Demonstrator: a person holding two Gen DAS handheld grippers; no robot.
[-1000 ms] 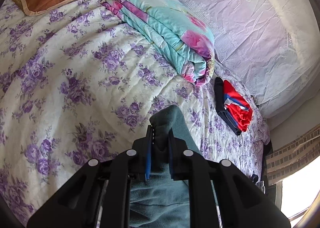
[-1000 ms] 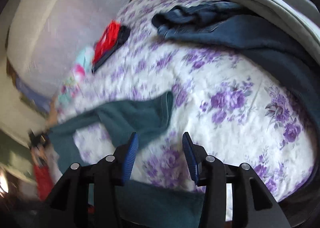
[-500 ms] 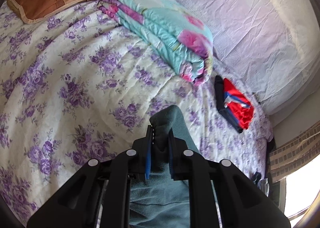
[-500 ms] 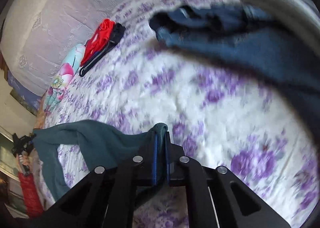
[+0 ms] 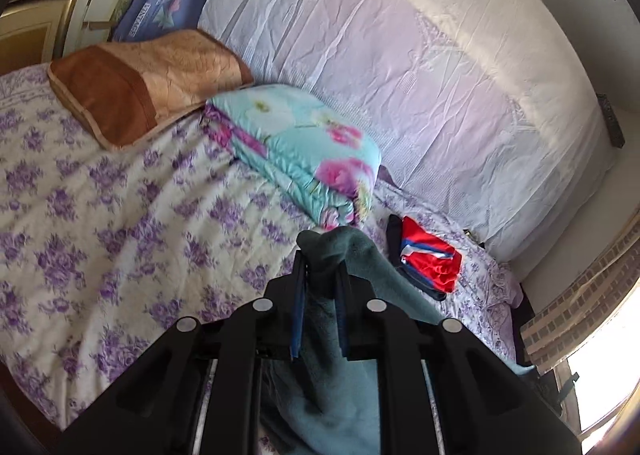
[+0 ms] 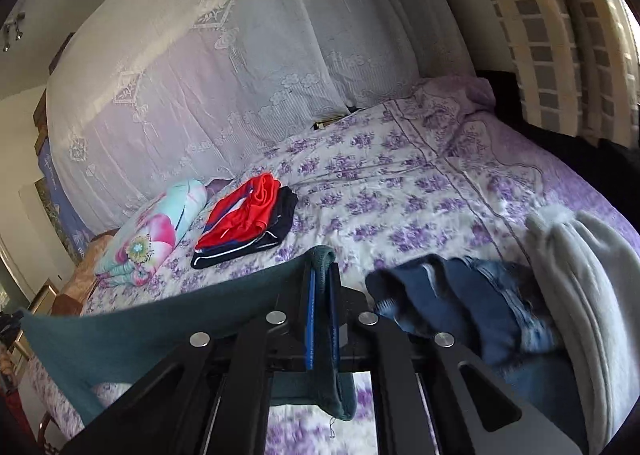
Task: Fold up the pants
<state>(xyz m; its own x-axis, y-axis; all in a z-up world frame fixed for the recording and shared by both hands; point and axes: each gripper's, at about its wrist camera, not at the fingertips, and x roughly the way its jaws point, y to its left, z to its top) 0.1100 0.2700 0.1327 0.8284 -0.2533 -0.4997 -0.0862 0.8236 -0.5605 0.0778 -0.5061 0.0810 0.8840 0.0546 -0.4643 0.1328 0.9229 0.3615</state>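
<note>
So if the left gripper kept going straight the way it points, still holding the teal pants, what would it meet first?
Probably the folded floral quilt, which lies just beyond the left gripper and the teal pants it holds. Depth is hard to judge in this fisheye view; it might land on the purple-flowered bedspread short of it.

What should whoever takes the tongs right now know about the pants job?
Left tongs: shut on one end of the teal pants.
Right tongs: shut on the other end of the same pants.
The pants hang in the air between the two, above the flowered bedspread.
Done: a red and dark stack lies folded by the rolled quilt.
Left: lay the teal pants flat and fold them. Blue jeans and a grey garment lie unfolded beside the right tongs.
</note>
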